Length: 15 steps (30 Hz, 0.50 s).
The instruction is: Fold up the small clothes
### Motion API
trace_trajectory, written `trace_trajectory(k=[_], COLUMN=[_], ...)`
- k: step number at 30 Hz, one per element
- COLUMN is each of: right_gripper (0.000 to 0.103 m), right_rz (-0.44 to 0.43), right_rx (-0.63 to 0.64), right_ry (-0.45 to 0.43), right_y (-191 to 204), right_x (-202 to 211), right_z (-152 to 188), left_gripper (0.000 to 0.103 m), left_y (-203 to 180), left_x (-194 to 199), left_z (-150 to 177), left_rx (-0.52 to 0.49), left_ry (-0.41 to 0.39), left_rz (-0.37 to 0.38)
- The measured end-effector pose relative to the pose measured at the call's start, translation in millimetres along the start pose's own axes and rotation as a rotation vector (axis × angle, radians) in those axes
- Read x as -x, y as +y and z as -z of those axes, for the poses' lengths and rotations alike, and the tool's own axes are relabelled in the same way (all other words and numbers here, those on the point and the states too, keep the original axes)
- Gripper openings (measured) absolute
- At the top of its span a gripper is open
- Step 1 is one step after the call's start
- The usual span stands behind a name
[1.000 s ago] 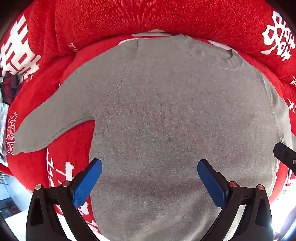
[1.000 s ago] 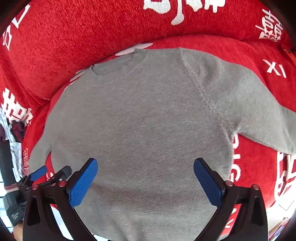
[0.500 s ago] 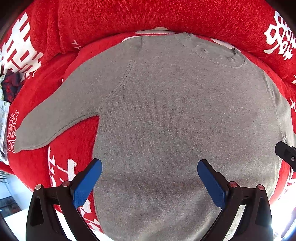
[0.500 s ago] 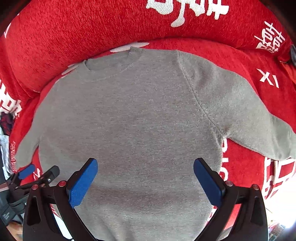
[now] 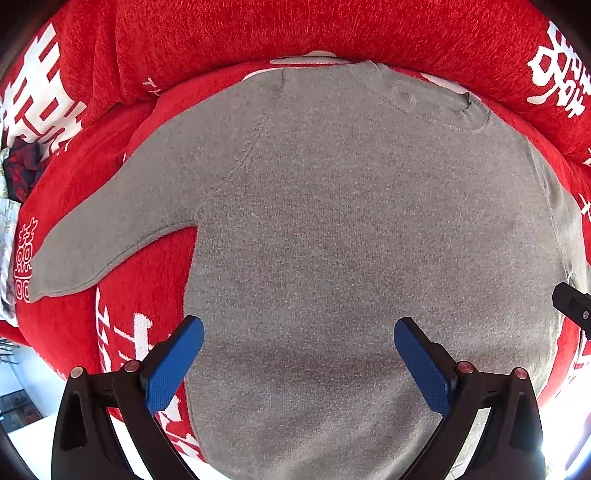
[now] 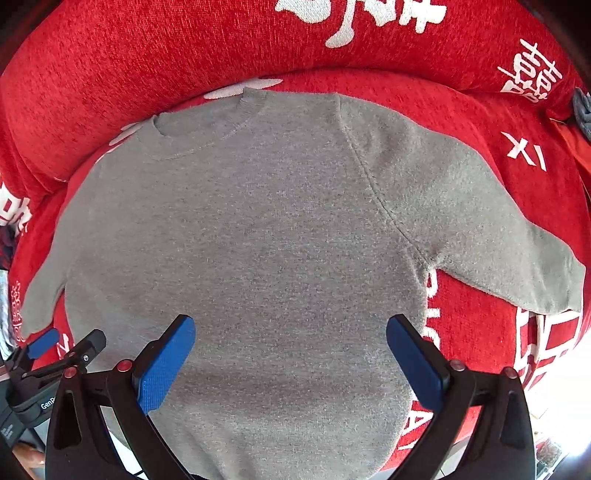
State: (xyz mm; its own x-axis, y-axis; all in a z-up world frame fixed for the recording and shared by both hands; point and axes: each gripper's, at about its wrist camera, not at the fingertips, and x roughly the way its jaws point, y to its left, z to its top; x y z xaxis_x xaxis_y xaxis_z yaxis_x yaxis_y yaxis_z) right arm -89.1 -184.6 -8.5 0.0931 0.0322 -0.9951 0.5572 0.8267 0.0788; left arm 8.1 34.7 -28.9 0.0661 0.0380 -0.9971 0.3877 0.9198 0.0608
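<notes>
A small grey knit sweater (image 5: 351, 229) lies flat and spread out on a red sofa seat, neck away from me, both sleeves out to the sides. It also shows in the right wrist view (image 6: 266, 236). My left gripper (image 5: 299, 354) is open and empty above the sweater's lower left part. My right gripper (image 6: 291, 350) is open and empty above its lower middle. The left sleeve (image 5: 107, 229) and right sleeve (image 6: 498, 236) lie flat. The left gripper also shows at the lower left of the right wrist view (image 6: 62, 347).
The red sofa cover (image 5: 295, 33) with white characters rises as a backrest behind the sweater. Dark patterned cloth (image 5: 18, 170) lies at the far left. A grey item (image 6: 581, 110) sits at the right edge. The seat's front edge is just below the grippers.
Both grippers have drawn back and up a little, so the sweater sits lower and fuller in view. The right gripper has shifted left. The sweater has not moved.
</notes>
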Motion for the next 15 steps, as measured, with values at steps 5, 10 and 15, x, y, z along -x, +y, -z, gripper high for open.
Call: trace_trajectory(k=[5,10,15], right_gripper=[0.103,0.103,0.103], right_rz=[0.007,0.011,0.013], right_rx=[-0.005,0.0,0.001], right_ry=[0.002,0.006,0.003], right_y=[-1.9,-3.2,-3.7], right_x=[-0.4,-0.9,-0.8], right_z=[-0.1,-0.1,0.9], left_gripper=[0.103,0.103,0.103], left_y=[-1.6,-3.0,-3.6], left_x=[-1.2,-1.1,-1.0], left_z=[-0.9,-0.6,0.5], left_rx=[0.006,0.007,0.002], left_ry=[0.002,0.002,0.003], left_rz=[-0.005,-0.008,-0.017])
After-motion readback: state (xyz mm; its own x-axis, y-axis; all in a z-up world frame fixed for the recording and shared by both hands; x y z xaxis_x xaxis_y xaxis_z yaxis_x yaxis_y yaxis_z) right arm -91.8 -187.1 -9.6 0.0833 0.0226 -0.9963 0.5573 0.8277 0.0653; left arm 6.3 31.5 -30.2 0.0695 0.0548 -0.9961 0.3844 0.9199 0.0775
